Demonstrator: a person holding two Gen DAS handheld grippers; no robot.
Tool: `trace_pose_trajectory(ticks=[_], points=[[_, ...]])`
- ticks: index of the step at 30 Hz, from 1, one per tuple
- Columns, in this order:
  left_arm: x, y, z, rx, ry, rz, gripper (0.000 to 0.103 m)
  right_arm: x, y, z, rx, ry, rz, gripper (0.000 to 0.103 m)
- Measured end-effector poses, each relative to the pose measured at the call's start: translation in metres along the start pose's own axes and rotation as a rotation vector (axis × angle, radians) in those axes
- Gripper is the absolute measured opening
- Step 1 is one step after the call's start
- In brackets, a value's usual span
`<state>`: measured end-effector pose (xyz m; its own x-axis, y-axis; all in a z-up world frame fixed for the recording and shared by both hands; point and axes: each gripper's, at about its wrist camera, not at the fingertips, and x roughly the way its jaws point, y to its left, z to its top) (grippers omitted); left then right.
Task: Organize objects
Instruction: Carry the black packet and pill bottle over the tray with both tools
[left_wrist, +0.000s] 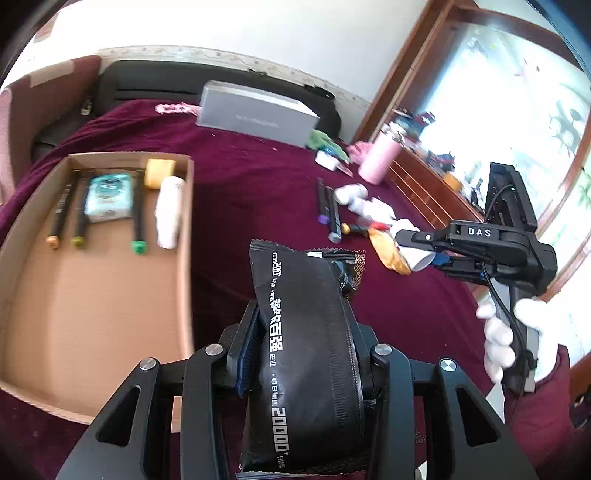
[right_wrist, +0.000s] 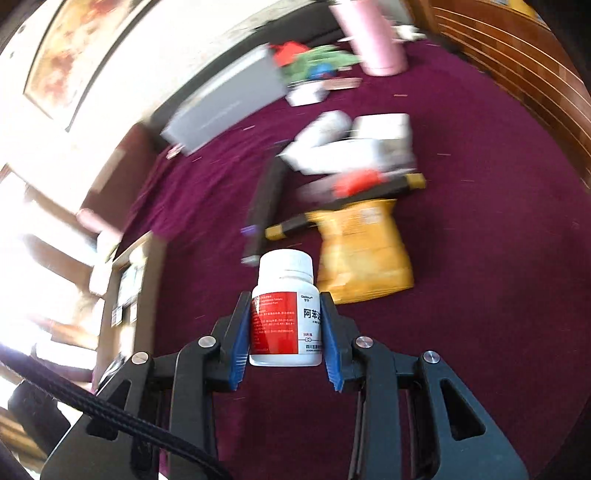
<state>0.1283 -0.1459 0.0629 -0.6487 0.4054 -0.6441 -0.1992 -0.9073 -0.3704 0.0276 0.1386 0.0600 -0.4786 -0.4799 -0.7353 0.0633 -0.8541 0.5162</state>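
My left gripper (left_wrist: 304, 314) is shut on a black snack packet (left_wrist: 306, 350) and holds it above the maroon cloth (left_wrist: 240, 184), just right of the cardboard box (left_wrist: 92, 295). The box holds three markers (left_wrist: 138, 218), a tissue pack (left_wrist: 109, 197), a yellow block (left_wrist: 159, 171) and a white bottle (left_wrist: 170, 212). My right gripper (right_wrist: 284, 325) is shut on a white pill bottle (right_wrist: 284, 314) with a red label, held above the cloth. It also shows in the left wrist view (left_wrist: 421, 254). A yellow packet (right_wrist: 364, 254) lies just beyond it.
Loose markers (left_wrist: 328, 214), white bottles and boxes (left_wrist: 362, 201) lie in a pile on the cloth. A grey box (left_wrist: 255, 114), a pink flask (left_wrist: 380, 158) and green items (left_wrist: 325, 142) stand at the back. A wooden dresser (left_wrist: 424, 184) runs along the right.
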Motion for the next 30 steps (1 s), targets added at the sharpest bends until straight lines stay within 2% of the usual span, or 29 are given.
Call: trace_pose_trajectory(ticks=[6, 10, 17, 22, 30], points=[[-0.028, 0.047, 0.009, -0.068, -0.08, 0.111, 0.034, 0.034, 0.062, -0.006, -0.079, 0.071, 0.082, 0.032], [-0.037, 0.083, 0.013, -0.128, -0.095, 0.177, 0.034, 0.055, 0.102, -0.011, -0.136, 0.106, 0.115, 0.032], [-0.031, 0.13, 0.009, -0.187, -0.059, 0.259, 0.034, 0.097, 0.167, -0.021, -0.216, 0.173, 0.166, 0.033], [-0.019, 0.149, 0.007, -0.206, -0.011, 0.264, 0.034, 0.131, 0.204, -0.037, -0.262, 0.231, 0.171, 0.033], [-0.02, 0.174, 0.012, -0.229, 0.013, 0.3, 0.034, 0.167, 0.223, -0.054, -0.279, 0.297, 0.152, 0.033]])
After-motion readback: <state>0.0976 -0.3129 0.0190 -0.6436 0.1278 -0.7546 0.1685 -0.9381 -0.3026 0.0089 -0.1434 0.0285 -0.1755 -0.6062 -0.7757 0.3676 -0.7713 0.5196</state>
